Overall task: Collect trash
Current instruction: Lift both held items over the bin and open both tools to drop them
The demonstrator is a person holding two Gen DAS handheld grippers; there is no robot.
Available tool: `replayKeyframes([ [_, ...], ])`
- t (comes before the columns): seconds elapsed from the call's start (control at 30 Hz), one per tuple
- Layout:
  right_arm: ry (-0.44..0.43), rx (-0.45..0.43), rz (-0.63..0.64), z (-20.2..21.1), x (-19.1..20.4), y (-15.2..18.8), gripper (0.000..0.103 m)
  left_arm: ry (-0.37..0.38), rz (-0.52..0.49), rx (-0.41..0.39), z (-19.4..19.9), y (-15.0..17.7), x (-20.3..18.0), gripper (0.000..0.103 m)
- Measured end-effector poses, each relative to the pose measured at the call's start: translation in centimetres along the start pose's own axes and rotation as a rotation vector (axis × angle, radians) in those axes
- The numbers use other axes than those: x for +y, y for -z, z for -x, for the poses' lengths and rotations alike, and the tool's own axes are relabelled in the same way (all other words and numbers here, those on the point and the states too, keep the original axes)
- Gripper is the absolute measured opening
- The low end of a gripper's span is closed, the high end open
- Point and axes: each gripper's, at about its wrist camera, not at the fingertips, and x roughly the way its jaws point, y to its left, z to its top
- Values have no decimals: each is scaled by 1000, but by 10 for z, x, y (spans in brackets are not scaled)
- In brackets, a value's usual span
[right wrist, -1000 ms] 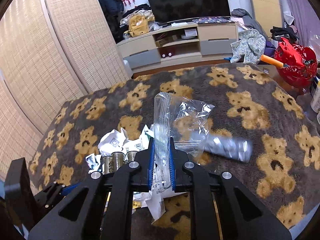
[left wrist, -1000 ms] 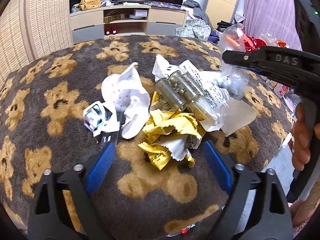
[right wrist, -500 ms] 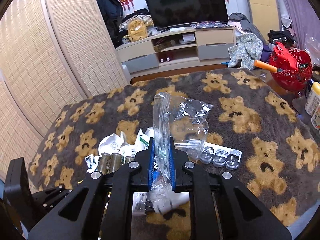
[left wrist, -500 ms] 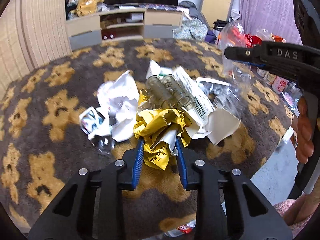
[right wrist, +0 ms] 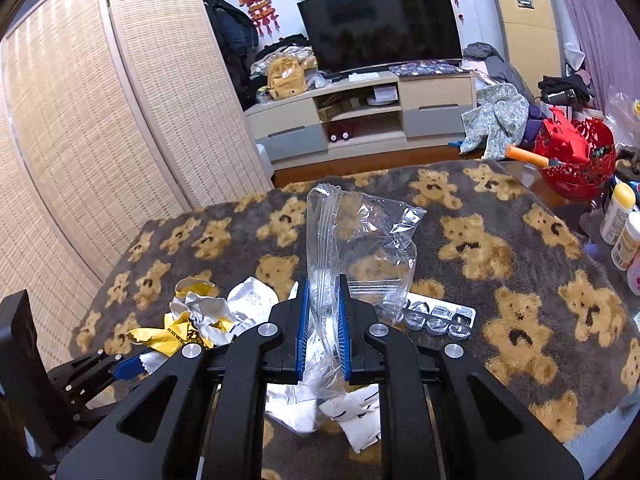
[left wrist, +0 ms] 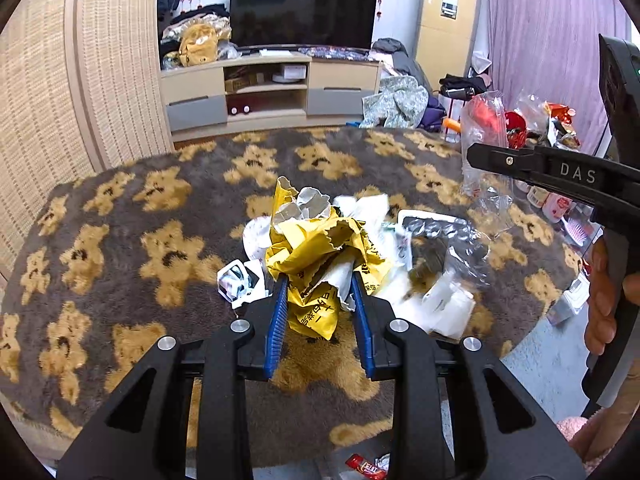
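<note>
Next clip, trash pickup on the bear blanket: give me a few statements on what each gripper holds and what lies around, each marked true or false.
1. The left gripper is shut on the yellow wrapper. True.
2. The right gripper is open. False: it is shut on the clear plastic bag.
3. The blister pack lies on the bear blanket. True.
4. The TV shows a bright picture. False: its screen is dark.

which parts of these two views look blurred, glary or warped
Left wrist view: the silvery blister pack and papers right of the crumpled yellow paper wrapper are motion-smeared; the wicker screen bows. Right wrist view: sharp, with glare streaks on the clear plastic bag and dark rounded corners.
</note>
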Motion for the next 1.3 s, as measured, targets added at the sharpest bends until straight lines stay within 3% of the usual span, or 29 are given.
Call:
replayKeyframes([
  [0.37, -26, -54, 14, 67, 15, 6, 14, -16, -21, -97, 77, 0, -20, 28],
  [0.73, -26, -32, 53, 134, 27, 57, 14, -15, -20, -150, 159, 32, -42, 29],
  [1.07, -35, 92, 64, 155, 28, 131, 15, 31, 9, -43, 168, 107, -48, 29],
  [1.3, -18, 196, 45, 137, 21, 179, 15, 42, -10, 50, 149, 152, -48, 29],
])
